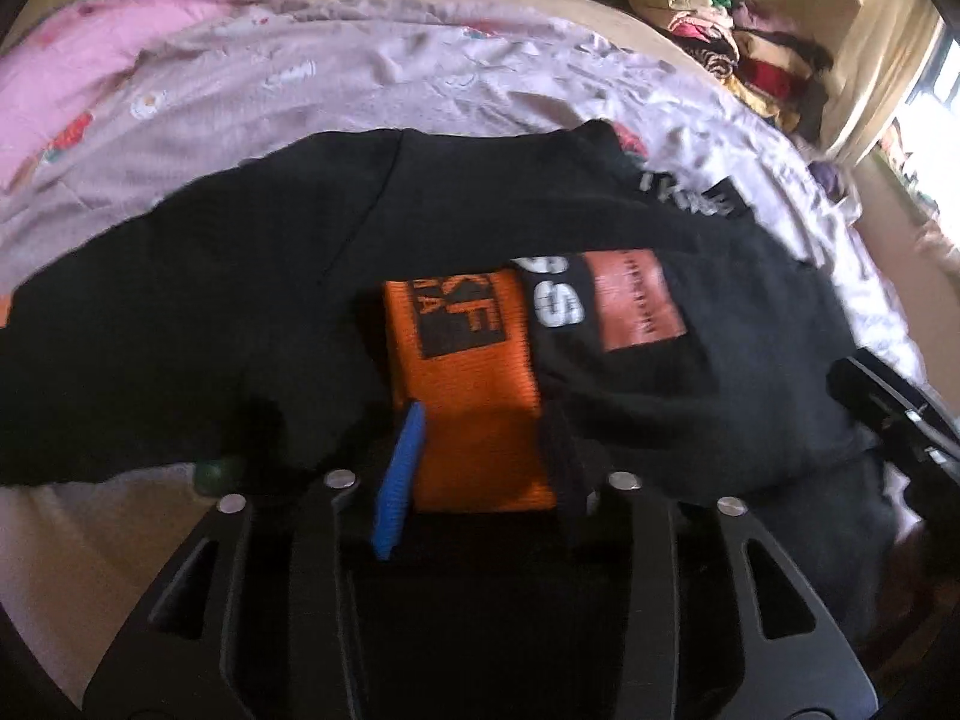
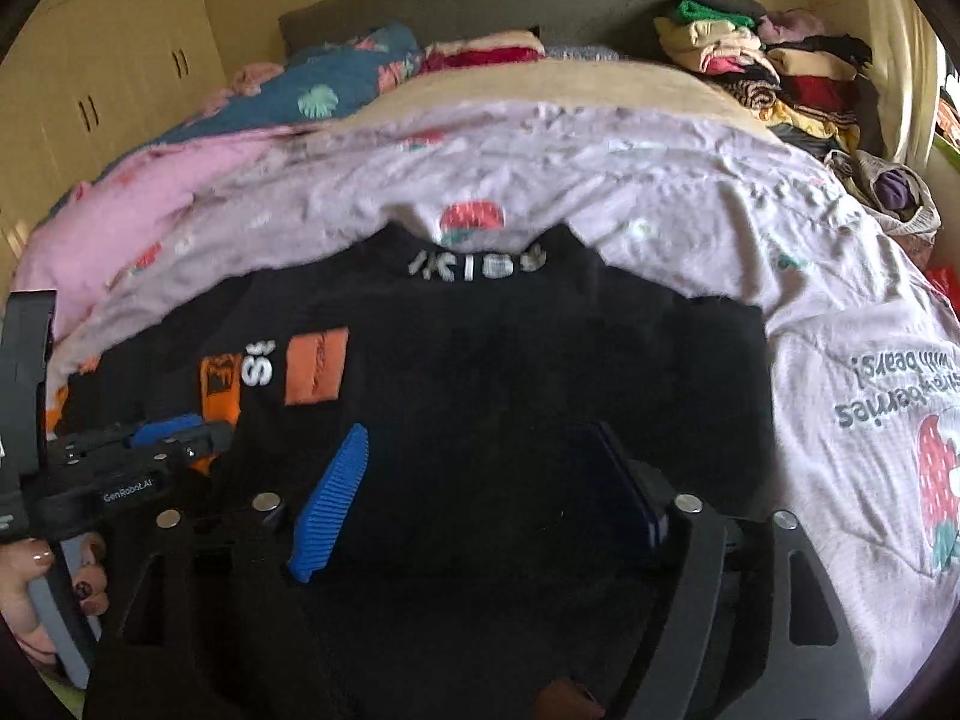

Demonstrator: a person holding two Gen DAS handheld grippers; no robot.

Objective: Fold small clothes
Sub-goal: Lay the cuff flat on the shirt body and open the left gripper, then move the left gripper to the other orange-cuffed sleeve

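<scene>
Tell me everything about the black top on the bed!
The black top looks like soft knit fabric and lies spread out on the lilac strawberry bedspread, neck toward the pillows. White letters mark its collar, and orange patches sit on one side. The left gripper reaches over its orange part, the right gripper over its dark lower edge, fingers apart. Whether either is pinching cloth is unclear.
</scene>
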